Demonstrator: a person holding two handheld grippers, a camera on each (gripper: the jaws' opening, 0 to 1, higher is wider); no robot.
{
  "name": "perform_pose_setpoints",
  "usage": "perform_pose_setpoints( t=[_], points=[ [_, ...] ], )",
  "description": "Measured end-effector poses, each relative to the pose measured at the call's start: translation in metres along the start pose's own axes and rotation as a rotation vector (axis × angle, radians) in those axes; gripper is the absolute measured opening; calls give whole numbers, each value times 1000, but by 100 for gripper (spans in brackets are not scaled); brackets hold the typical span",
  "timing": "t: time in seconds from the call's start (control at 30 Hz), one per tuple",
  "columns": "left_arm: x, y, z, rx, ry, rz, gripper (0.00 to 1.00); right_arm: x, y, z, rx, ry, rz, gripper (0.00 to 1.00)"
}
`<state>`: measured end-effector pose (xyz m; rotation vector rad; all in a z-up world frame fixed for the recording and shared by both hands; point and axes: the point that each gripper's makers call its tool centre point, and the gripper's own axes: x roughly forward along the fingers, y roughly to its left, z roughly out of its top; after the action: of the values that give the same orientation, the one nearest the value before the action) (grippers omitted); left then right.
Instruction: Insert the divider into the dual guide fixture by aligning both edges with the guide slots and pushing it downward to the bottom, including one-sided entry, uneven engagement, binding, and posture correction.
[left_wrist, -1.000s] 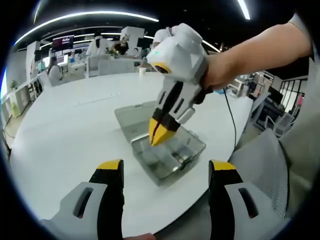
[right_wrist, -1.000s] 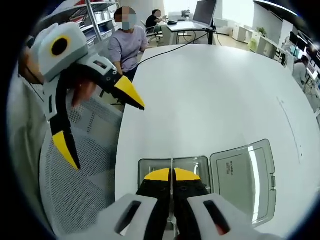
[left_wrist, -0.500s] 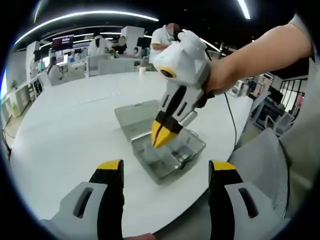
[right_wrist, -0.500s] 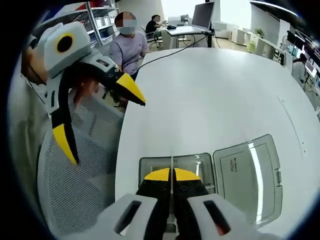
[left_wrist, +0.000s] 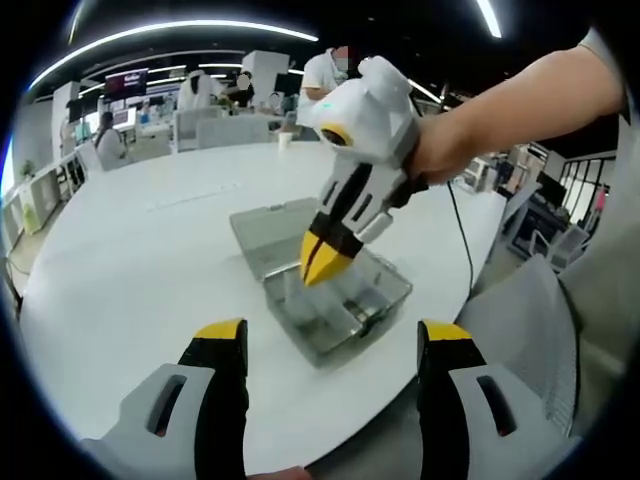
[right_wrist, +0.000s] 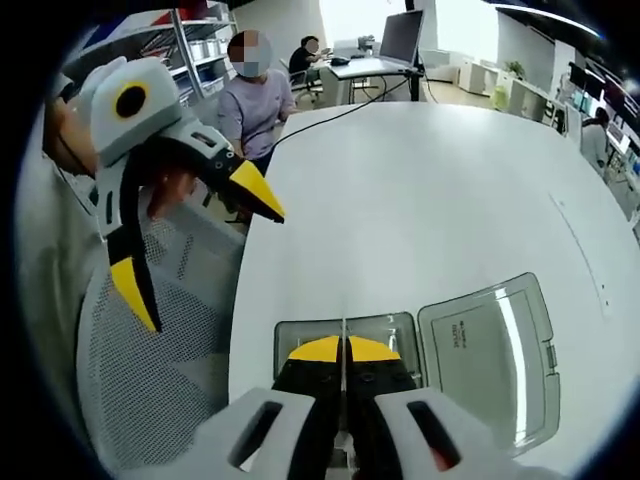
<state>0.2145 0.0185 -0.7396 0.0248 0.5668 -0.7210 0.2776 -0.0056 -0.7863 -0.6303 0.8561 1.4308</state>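
Observation:
A clear plastic box (left_wrist: 345, 318) with its lid (left_wrist: 268, 232) folded open lies on the white table. My right gripper (left_wrist: 322, 264) comes down from the upper right in the left gripper view, over the box's open tray. It is shut on a thin clear divider. In the right gripper view the divider (right_wrist: 343, 330) shows edge-on as a thin line between the closed yellow tips of the right gripper (right_wrist: 343, 350), standing over the tray (right_wrist: 300, 330). My left gripper (left_wrist: 330, 335) hovers open in front of the box, holding nothing. It also appears as the left gripper (right_wrist: 195, 240) at the left of the right gripper view.
The round white table (left_wrist: 130, 260) stretches beyond the box. A grey mesh chair (right_wrist: 150, 360) stands at the table's near edge. A cable (left_wrist: 462, 240) runs across the table's right side. A person (right_wrist: 255, 95) sits at the far side, with desks and monitors behind.
The right gripper rocked a little over the tray, dipping half a second ago and now standing slightly higher. It stays shut on the divider. The left gripper has not moved.

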Motion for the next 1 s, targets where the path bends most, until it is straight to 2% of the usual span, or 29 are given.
perform_pose_setpoints(
  t=[0.27, 0.53, 0.7, 0.83, 1.0],
  points=[
    [3, 8, 2, 42, 15, -12, 60, -14, 4, 1, -24, 12, 12, 0],
    [9, 13, 21, 146, -2, -67, 37, -27, 23, 9, -101, 21, 51, 0],
    [15, 4, 32, 214, 0, -127, 25, -34, 34, 13, -150, 31, 69, 0],
    [18, -6, 36, 273, 15, -174, 20, -40, 43, 16, -181, 36, 87, 0],
    [22, -11, 37, 300, 32, -193, 14, -45, 50, 19, -208, 37, 100, 0]
  ],
)
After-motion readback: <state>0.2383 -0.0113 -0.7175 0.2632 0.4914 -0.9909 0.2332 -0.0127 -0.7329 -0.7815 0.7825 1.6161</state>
